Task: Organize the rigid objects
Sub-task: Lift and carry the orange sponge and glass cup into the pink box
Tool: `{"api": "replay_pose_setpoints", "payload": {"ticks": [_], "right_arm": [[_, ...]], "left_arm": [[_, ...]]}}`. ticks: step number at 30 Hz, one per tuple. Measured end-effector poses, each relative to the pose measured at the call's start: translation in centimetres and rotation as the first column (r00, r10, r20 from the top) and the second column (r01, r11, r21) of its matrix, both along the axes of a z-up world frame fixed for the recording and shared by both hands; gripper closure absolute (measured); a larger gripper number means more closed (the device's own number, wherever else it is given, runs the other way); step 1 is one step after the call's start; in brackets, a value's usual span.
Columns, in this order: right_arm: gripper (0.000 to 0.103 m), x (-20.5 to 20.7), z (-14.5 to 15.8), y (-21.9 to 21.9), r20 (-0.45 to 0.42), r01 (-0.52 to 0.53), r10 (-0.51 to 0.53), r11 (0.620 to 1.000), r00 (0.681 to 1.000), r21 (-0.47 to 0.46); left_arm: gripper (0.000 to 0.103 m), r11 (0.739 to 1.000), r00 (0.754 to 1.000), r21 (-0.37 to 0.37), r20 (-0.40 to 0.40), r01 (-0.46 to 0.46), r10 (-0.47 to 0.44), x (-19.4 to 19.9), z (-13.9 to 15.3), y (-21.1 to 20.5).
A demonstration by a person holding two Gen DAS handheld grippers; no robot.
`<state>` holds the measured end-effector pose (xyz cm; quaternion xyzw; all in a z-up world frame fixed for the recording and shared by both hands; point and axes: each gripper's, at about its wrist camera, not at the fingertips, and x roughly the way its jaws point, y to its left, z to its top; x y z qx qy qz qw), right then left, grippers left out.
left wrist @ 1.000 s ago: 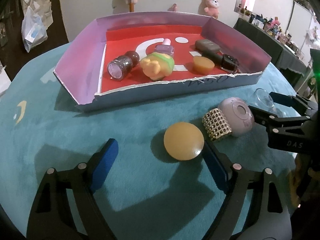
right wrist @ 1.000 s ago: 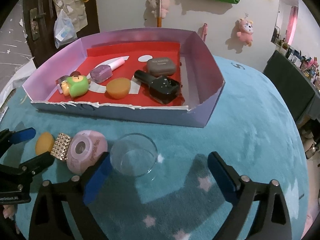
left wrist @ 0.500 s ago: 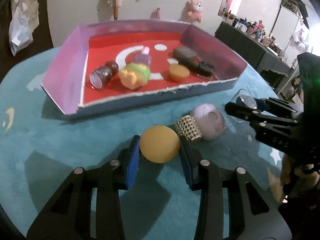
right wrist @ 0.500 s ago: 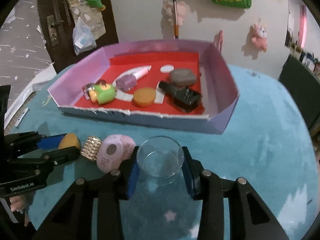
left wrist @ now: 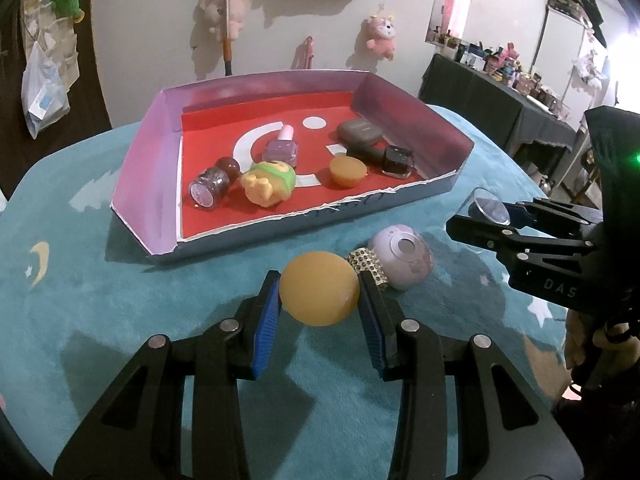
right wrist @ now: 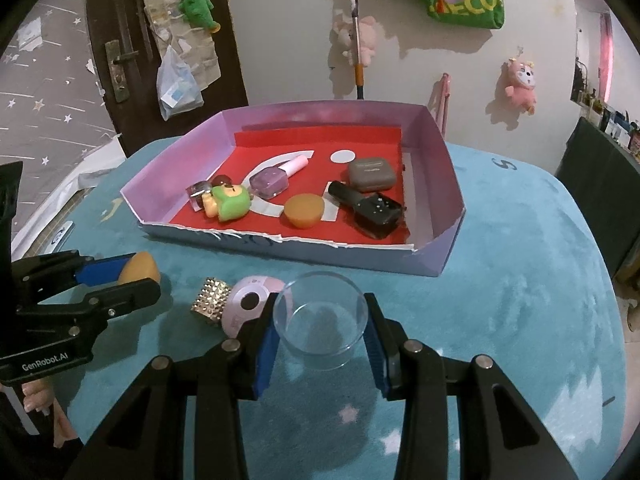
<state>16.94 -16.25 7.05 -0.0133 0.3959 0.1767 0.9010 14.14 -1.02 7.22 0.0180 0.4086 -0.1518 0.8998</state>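
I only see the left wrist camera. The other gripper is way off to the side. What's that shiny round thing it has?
Observer: A clear glass cup. The right gripper is shut on it, blue pads on both sides.
Operator: Is anything inside the cup?
Observer: No, it looks empty; you see the teal cloth through it.
Operator: Is there a door in the room?
Observer: Yes, a dark door stands behind the tray, with a green plush toy hanging on it.
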Motion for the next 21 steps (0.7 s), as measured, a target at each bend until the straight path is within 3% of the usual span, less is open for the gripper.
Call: {"api": "replay_pose_setpoints", "payload": {"ticks": [9, 12, 18, 21], "right_arm": [[0.061, -0.1, 0.1, 0.0, 0.003, -0.002, 0.002, 1.0, 1.0, 0.006], [0.061, 0.4, 1.0, -0.1, 0.012, -0.023, 0.022, 0.997, 1.0, 0.069], [0.061, 3.7, 4.3, 0.7, 0.039, -0.085, 0.081, 0.991, 0.996, 0.106], [0.061, 6.4, 5.1, 1.7, 0.045, -0.098, 0.095, 0.992, 0.994, 0.078]], "left_arm": [[0.067, 1.0, 1.0, -0.017, 0.005, 0.008, -0.008, -0.2, 0.7, 0.2], [0.067, 0.998, 0.999, -0.054, 0.01, 0.041, -0.041, 0.3, 2.2, 0.8], [0.067, 0.997, 0.995, 0.001, 0.063, 0.079, -0.079, 3.9, 6.0, 1.5], [0.067, 0.996, 0.995, 0.031, 0.053, 0.085, -0.087, 6.8, 6.6, 1.6]]}}
